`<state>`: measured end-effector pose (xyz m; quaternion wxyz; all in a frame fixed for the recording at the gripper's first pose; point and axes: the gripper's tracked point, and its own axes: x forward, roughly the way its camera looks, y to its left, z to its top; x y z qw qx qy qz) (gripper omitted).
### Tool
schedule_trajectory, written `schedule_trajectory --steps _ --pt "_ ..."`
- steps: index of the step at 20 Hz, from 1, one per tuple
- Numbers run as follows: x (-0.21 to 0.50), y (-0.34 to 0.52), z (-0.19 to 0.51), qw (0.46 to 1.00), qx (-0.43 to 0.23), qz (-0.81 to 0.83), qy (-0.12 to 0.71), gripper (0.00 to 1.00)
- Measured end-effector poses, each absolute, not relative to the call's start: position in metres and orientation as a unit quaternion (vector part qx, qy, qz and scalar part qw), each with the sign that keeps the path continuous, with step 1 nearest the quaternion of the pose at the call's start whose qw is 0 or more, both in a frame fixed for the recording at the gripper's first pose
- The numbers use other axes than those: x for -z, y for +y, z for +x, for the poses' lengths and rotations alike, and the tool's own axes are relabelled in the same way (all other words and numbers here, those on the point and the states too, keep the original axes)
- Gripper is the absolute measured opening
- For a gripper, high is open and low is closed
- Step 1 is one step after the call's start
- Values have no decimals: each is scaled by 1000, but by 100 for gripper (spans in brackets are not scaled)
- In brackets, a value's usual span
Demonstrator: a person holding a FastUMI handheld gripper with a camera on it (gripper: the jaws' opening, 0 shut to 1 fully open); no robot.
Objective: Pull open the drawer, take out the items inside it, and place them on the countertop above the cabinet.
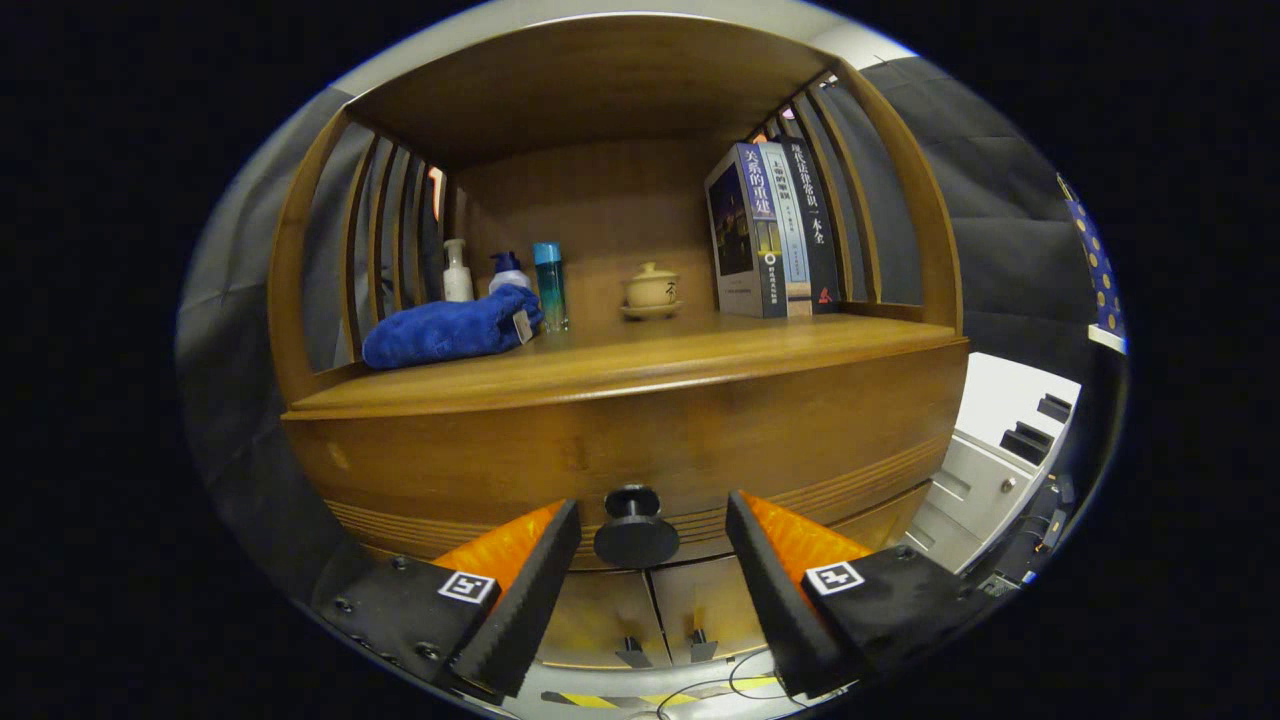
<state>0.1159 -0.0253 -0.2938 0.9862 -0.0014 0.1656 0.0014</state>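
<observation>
My gripper (652, 535) is holding its fingers apart, flanking the drawer (640, 440) knob (636, 528) without touching it. Beyond them, on the countertop (700, 355), a towel (450, 328), bottles (549, 285), a cup (651, 290) and books (770, 230) are resting.

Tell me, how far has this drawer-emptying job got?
Barely begun. The drawer looks closed. In hand: the gripper is open, its fingers on either side of the black knob, not yet pinching it. Left: grip the knob, pull the drawer out, and lift whatever is inside onto the countertop, where a blue towel and books sit.
</observation>
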Motion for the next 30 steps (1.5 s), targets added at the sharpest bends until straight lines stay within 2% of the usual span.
schedule_trajectory --steps 6,7,11,30 --pt "297 -20 114 983 -13 3 183 52" --pt "299 -21 115 982 -14 3 188 44" --pt "297 -21 103 979 -11 -3 201 39" --pt "286 -35 -13 977 15 -10 212 39"
